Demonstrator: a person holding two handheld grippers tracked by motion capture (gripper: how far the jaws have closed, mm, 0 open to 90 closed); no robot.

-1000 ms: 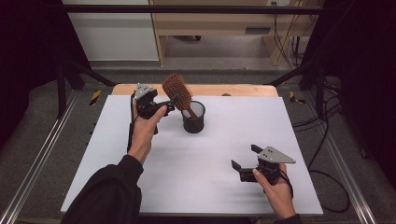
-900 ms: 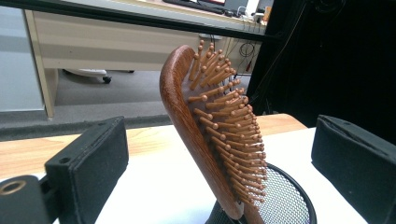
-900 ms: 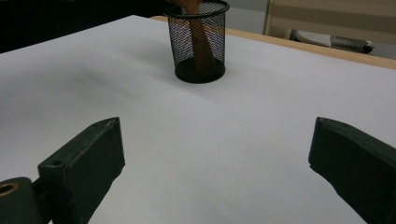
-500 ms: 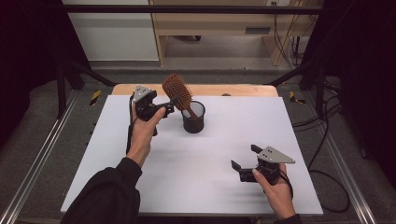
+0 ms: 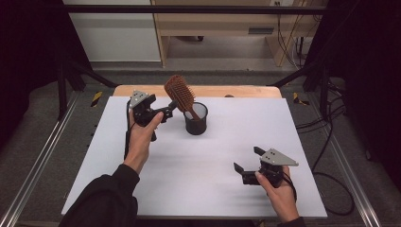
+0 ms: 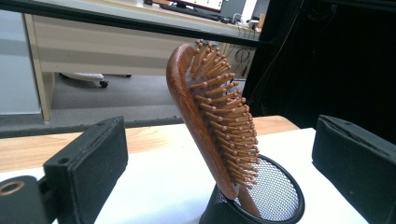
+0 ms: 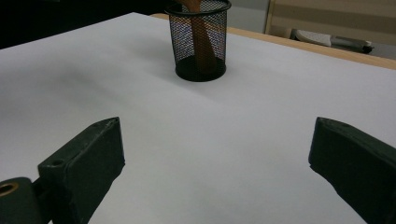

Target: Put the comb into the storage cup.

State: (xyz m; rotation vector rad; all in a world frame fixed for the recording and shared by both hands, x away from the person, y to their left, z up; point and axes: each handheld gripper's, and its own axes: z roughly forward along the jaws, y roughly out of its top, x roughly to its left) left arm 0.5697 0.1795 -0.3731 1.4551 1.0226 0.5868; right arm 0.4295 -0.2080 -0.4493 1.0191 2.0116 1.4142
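- Nearest the person: the right gripper (image 5: 247,166) sits low over the white tabletop (image 5: 302,142), jaws spread wide with nothing between them. In the right gripper view the mesh cup (image 7: 200,39) is well ahead of it and a bit left of centre, with bare tabletop in between, so this one looks parked.
- Further out: the left gripper (image 5: 166,110) is up by the far left part of the sheet, jaws also spread, holding nothing. The hairbrush (image 5: 180,94) is right in front of it, just beside the fingertips.
- In the left gripper view the brush head (image 6: 210,116) stands between the two open jaws, not touching either as far as I can tell.
- The bit that matters: the brush stands handle-down in the cup (image 5: 195,118), long axis near upright but leaning, head tipped back and towards the left gripper, bristles facing away from it. The left gripper is clearly the closer one, so I'd guess it does the grab.
- Obstacles: only the cup rim, which sits just below the jaws, so closing on the head, not lower down, seems the safe bet.
- Beyond: the wooden strip of the table edge (image 5: 246,91), then floor and a desk, all well clear.
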